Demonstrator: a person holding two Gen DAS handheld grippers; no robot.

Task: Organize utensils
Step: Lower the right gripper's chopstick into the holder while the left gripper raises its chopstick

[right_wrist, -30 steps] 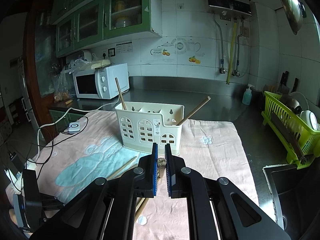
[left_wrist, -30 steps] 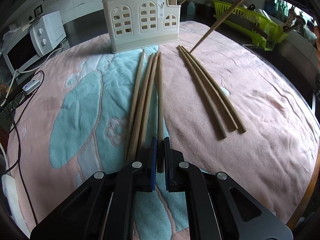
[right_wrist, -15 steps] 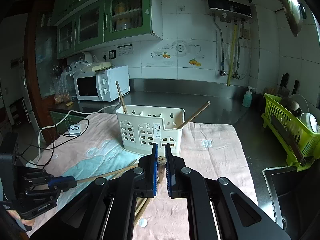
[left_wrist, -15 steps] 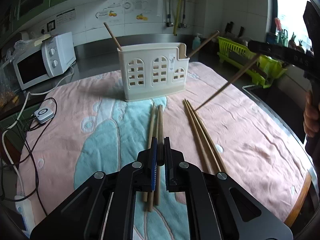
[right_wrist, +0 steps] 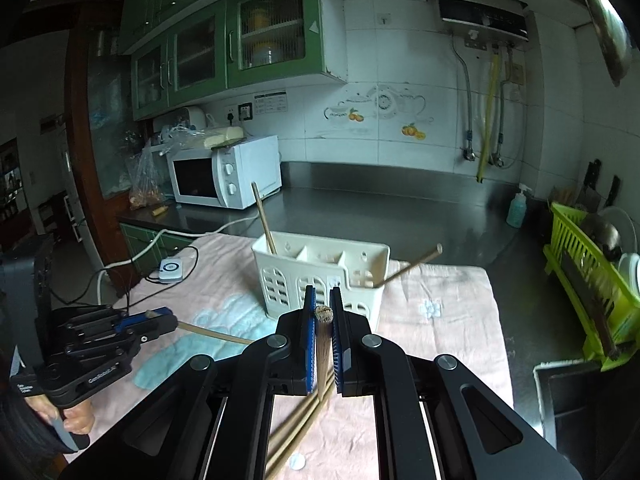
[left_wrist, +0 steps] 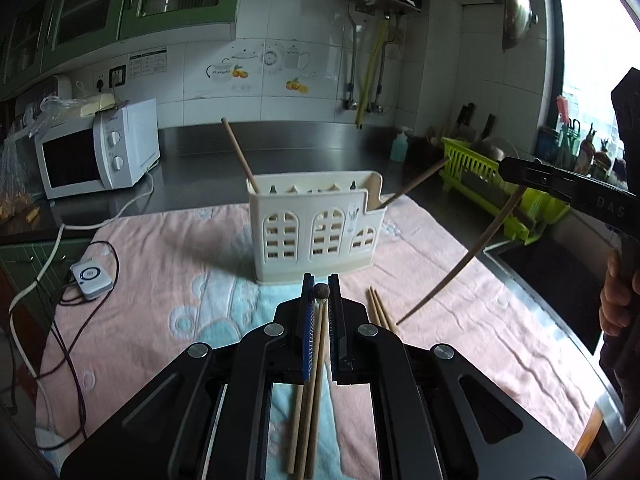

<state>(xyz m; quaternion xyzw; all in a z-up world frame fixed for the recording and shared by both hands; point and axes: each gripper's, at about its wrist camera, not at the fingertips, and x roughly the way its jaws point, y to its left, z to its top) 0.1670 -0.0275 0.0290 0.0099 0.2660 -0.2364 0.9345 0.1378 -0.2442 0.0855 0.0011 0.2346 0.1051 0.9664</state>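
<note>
My left gripper (left_wrist: 321, 280) is shut on one wooden chopstick (left_wrist: 319, 336), held in the air above the pink and blue towel (left_wrist: 168, 264). Its butt end shows between the pads. The white utensil holder (left_wrist: 316, 232) stands just beyond, with a chopstick (left_wrist: 240, 152) leaning out at each end. My right gripper (right_wrist: 323, 292) is shut on another chopstick (right_wrist: 322, 344), also clear of the towel and short of the holder (right_wrist: 320, 276). Loose chopsticks (left_wrist: 304, 420) lie on the towel under both grippers. Each gripper shows in the other's view: the left gripper (right_wrist: 160, 319), the right gripper (left_wrist: 508, 166).
A white microwave (left_wrist: 96, 148) sits at the back left, with cables and a small white device (left_wrist: 91, 276) on the towel's left edge. A green dish rack (right_wrist: 588, 280) and a sink (right_wrist: 568, 400) lie to the right. A person's hand (left_wrist: 616, 296) grips the right handle.
My left gripper has lifted its chopstick off the towel and tipped up toward the holder. The right gripper has risen a little with its chopstick.
</note>
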